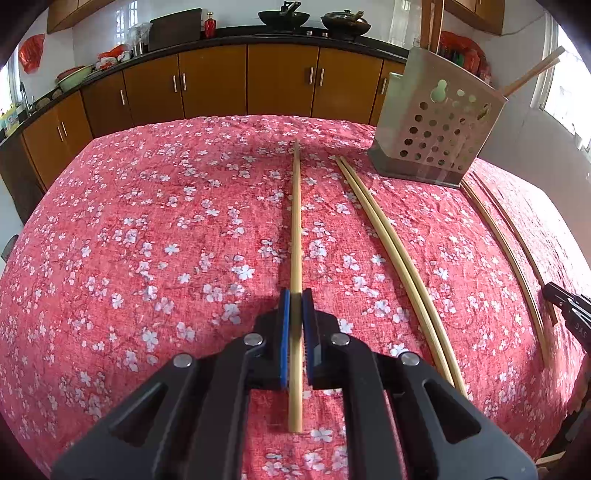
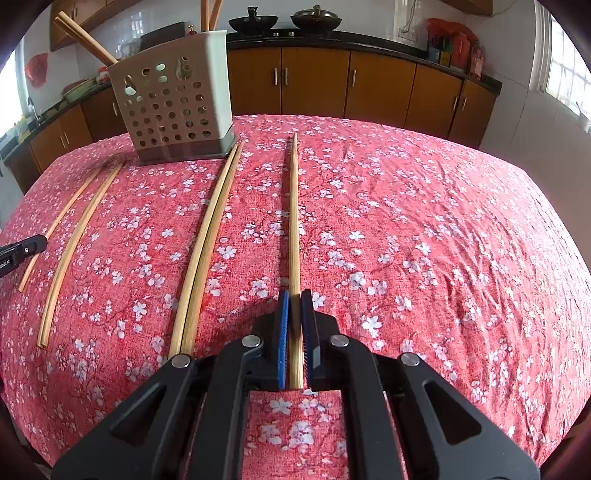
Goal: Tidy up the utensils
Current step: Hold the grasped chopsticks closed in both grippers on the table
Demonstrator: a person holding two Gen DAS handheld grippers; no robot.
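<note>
In the left wrist view my left gripper point(image 1: 295, 295) is shut on a wooden chopstick point(image 1: 296, 221) that points away over the red floral cloth. In the right wrist view my right gripper point(image 2: 294, 295) is shut on another chopstick point(image 2: 294, 214). A perforated metal utensil holder point(image 1: 436, 125) stands at the far right and holds a few chopsticks; it also shows in the right wrist view point(image 2: 173, 110). A loose pair of chopsticks point(image 1: 391, 236) lies between the grippers, also in the right wrist view point(image 2: 207, 240). Two more chopsticks point(image 2: 70, 240) lie at the left there.
The table wears a red cloth with white flowers point(image 1: 147, 240). Brown kitchen cabinets point(image 1: 221, 81) and a counter with woks point(image 1: 284, 16) stand behind. The right gripper's tip point(image 1: 565, 299) shows at the left view's right edge.
</note>
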